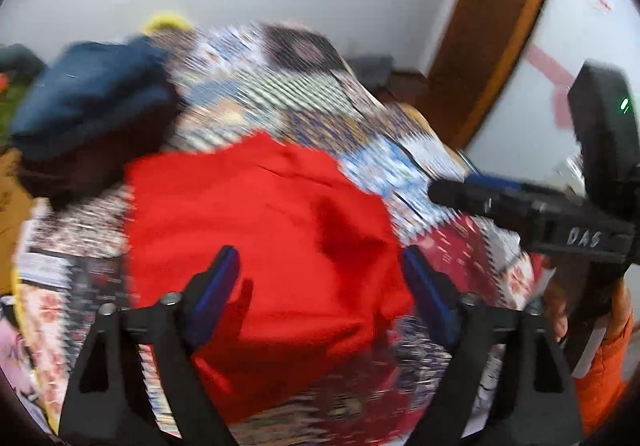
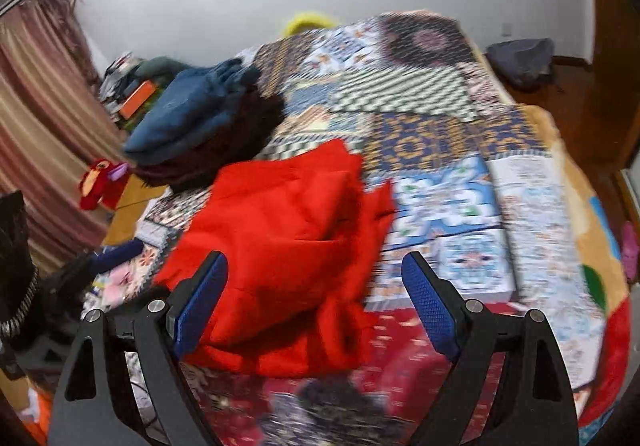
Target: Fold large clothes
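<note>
**Lying loose: red garment on the patchwork bed**

Lying rumpled on the patchwork quilt [image 2: 460,150], the red garment [image 2: 288,246] sits at the near edge of the bed, free of both claws. Your left gripper [image 1: 320,278] hangs over it with jaws spread wide, nothing pinched. Your right gripper [image 2: 316,286] is likewise spread and empty, the cloth mostly toward its 10 o'clock. At 10 o'clock from the garment rests a stack of folded dark clothes [image 2: 200,126], blue on top.
</note>
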`<state>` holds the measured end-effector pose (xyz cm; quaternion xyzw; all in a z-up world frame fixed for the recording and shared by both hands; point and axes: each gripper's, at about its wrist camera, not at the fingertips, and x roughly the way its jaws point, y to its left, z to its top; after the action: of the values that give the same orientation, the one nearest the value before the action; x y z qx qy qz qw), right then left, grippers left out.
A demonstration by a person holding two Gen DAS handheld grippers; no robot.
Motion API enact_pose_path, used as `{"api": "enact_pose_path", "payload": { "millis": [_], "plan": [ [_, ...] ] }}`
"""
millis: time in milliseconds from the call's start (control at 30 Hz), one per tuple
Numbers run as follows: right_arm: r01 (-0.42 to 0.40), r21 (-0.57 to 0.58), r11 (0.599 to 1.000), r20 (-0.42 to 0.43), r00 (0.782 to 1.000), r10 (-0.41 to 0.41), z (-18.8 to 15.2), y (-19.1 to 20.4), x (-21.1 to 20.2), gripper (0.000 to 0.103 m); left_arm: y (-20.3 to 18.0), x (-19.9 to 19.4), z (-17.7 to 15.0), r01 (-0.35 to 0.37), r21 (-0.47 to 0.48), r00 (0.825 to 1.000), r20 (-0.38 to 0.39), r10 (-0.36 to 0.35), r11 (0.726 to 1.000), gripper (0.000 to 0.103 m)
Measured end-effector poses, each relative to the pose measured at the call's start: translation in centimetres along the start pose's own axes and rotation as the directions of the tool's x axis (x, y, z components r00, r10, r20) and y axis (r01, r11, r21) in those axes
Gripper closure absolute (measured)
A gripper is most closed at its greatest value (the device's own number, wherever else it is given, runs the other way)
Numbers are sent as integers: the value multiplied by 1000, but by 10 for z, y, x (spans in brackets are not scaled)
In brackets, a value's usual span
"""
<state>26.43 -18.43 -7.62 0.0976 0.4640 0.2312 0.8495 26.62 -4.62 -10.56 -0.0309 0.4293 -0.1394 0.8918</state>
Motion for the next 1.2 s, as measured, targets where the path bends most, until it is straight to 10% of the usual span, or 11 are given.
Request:
{"api": "enact_pose_path", "payload": {
  "millis": [267,400,833,1200],
  "plan": [
    [-32,-116,993,-65,998,25,2,42,40,16,91,2,-14,-195,-107,980,-48,191,975,12],
    [55,-170,984,-87,994,-70,-4,39,53,16,107,31,-40,-141,-146,982,-145,120,979,11],
    [238,-206,949,-111,958,-264,-44,-22,36,16,101,33,-67,-65,-192,991,-124,42,979,10],
    [112,-133,985,-86,989,-124,-15,-2,15,15,90,2,-55,-159,-82,985,-74,153,984,10]
  ]
}}
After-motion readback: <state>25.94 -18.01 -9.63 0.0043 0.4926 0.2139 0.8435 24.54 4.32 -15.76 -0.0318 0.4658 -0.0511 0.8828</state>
